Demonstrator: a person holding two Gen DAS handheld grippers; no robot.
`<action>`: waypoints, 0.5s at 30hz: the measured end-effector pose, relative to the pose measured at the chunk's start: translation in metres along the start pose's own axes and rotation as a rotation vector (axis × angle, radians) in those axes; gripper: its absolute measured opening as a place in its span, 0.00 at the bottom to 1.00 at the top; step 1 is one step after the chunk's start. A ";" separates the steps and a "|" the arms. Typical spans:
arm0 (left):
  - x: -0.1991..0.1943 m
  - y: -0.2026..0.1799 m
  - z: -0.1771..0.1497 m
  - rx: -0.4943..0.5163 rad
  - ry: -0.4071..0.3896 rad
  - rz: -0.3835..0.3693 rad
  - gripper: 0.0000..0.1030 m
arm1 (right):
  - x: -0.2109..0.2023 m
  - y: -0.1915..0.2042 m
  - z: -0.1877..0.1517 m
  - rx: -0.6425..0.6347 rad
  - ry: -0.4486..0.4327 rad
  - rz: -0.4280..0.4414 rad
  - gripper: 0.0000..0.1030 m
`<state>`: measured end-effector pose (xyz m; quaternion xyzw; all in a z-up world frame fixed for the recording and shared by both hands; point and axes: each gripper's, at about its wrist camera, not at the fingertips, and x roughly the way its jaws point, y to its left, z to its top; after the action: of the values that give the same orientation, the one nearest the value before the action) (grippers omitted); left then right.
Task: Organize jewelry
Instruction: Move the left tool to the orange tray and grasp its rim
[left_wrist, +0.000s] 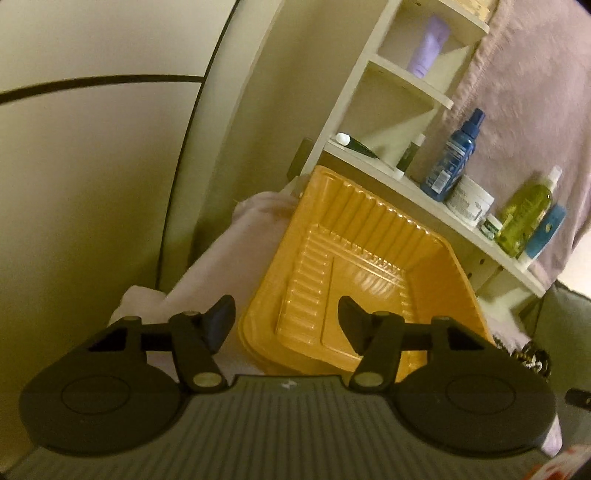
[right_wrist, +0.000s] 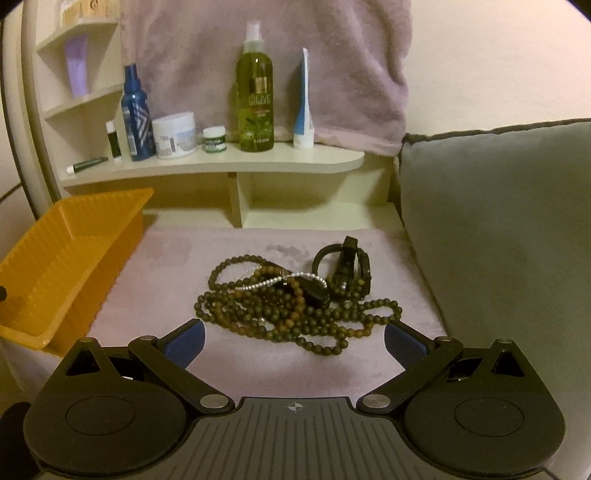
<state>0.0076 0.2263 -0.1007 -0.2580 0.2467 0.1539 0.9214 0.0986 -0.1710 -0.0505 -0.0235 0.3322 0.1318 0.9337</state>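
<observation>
A tangled pile of dark bead necklaces lies on a pink cloth, with a thin silver chain across it and black bracelets at its far right. My right gripper is open and empty, just short of the pile. An empty orange plastic tray sits at the left of the cloth. In the left wrist view the tray fills the middle, and my left gripper is open and empty over its near left rim. A bit of the beads shows at right.
A cream shelf behind the cloth holds an olive spray bottle, a blue spray bottle, a white jar, a small jar and tubes. A pink towel hangs behind. A grey cushion borders the right.
</observation>
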 end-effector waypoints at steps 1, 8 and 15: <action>0.002 0.001 0.000 -0.008 -0.002 -0.008 0.45 | 0.002 0.001 0.000 -0.003 0.005 -0.005 1.00; 0.004 0.000 0.000 -0.018 -0.006 -0.006 0.21 | 0.010 0.004 0.002 -0.017 0.025 -0.027 1.00; -0.007 -0.012 0.006 0.045 -0.002 0.028 0.08 | 0.011 0.004 0.004 -0.018 0.010 -0.030 1.00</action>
<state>0.0089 0.2188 -0.0872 -0.2337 0.2525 0.1614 0.9250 0.1078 -0.1638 -0.0544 -0.0378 0.3353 0.1205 0.9336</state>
